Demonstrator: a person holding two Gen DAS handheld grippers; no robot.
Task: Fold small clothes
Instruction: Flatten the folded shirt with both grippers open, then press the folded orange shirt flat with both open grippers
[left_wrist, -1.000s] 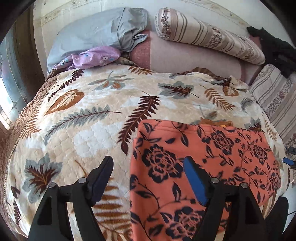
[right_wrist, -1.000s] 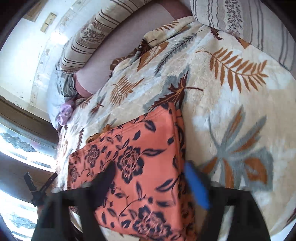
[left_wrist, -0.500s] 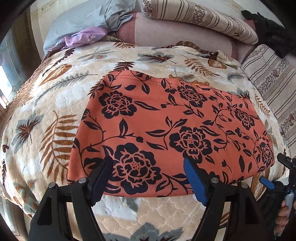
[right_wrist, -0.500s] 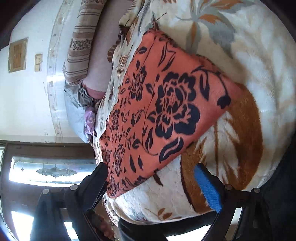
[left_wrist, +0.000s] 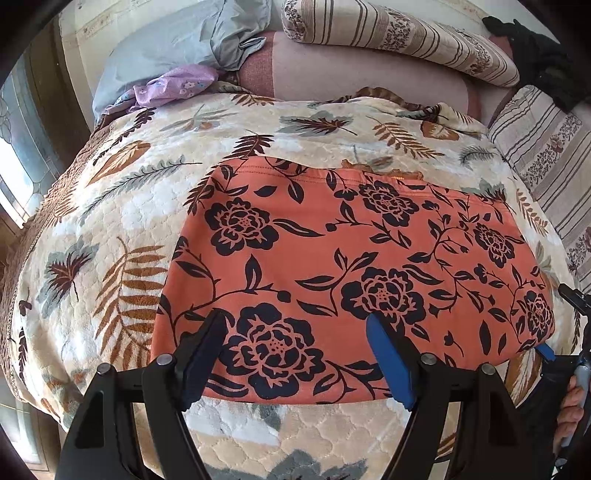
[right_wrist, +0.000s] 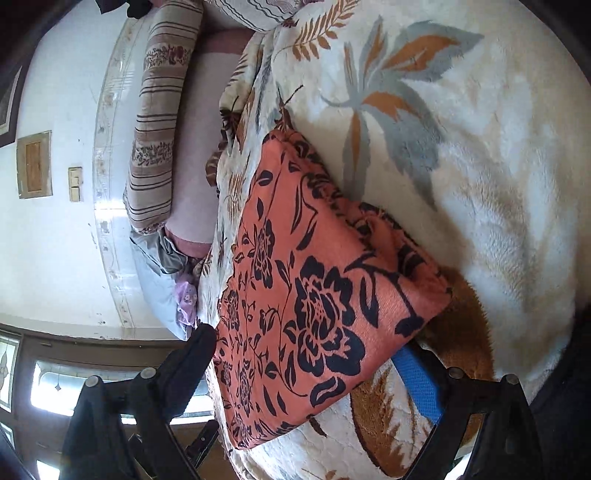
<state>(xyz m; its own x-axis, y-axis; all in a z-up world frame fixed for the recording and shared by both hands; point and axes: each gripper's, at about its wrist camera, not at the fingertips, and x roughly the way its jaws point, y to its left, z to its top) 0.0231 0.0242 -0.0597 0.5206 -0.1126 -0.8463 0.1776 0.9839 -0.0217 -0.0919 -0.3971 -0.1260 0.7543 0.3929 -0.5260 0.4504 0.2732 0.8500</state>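
An orange garment with a dark flower print (left_wrist: 351, 266) lies flat on the leaf-patterned blanket (left_wrist: 110, 229). It also shows in the right wrist view (right_wrist: 314, 295). My left gripper (left_wrist: 295, 354) is open and empty, its fingers hovering over the garment's near edge. My right gripper (right_wrist: 306, 373) is open at the garment's near right corner, its blue finger (right_wrist: 417, 380) slipped under the cloth edge and its black finger (right_wrist: 184, 365) on the other side. The right gripper's blue tip shows in the left wrist view (left_wrist: 545, 352).
Striped bolsters (left_wrist: 399, 37) and a pink cushion (left_wrist: 351, 74) line the bed's far side. A grey pillow (left_wrist: 177, 44) and a purple cloth (left_wrist: 173, 85) lie at the far left. A window (left_wrist: 14, 162) is on the left.
The left gripper moved right and back, over the garment's near edge. The right gripper rolled onto its side and closed in on the garment's right corner.
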